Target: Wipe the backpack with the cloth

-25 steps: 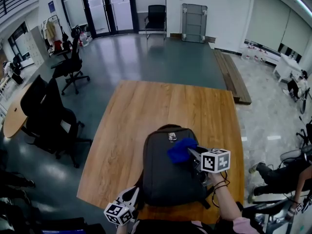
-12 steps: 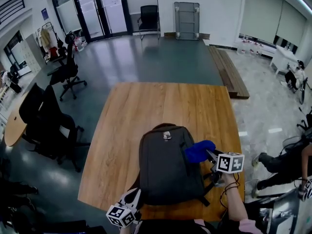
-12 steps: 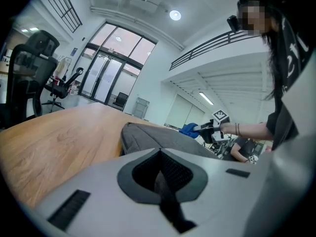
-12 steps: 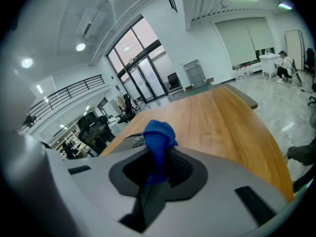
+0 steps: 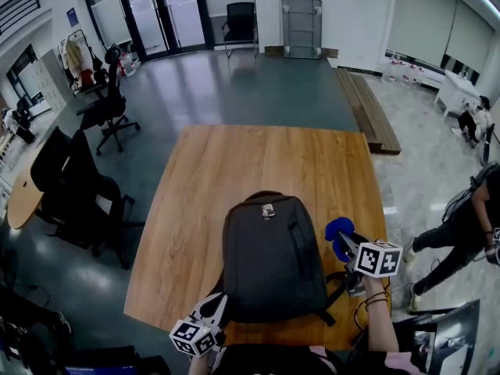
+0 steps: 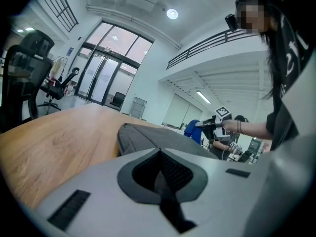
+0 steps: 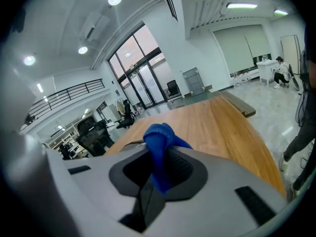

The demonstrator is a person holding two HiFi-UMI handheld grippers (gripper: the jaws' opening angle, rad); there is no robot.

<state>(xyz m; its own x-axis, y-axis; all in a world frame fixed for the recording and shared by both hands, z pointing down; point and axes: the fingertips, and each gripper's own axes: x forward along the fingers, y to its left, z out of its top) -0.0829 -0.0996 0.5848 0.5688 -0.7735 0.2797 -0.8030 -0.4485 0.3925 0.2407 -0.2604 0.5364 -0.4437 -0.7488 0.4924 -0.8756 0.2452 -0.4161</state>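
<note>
My right gripper (image 5: 349, 245) is clamping the blue cloth (image 5: 338, 232) just beside the backpack (image 5: 269, 260) on the table (image 5: 258, 162); my left gripper (image 5: 212, 309) is sitting closed, empty.

A backpack (image 5: 272, 260) lies on the table (image 5: 258, 162), left of the right gripper (image 5: 348, 242), which holds a cloth (image 5: 337, 233), and just ahead of the left gripper (image 5: 212, 311).

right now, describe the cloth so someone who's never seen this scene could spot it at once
Find the big wooden table, then the dark grey backpack lying at its near edge. Just right of the backpack, the right gripper pinches a small bunched cloth, the only bright blue thing there.
</note>
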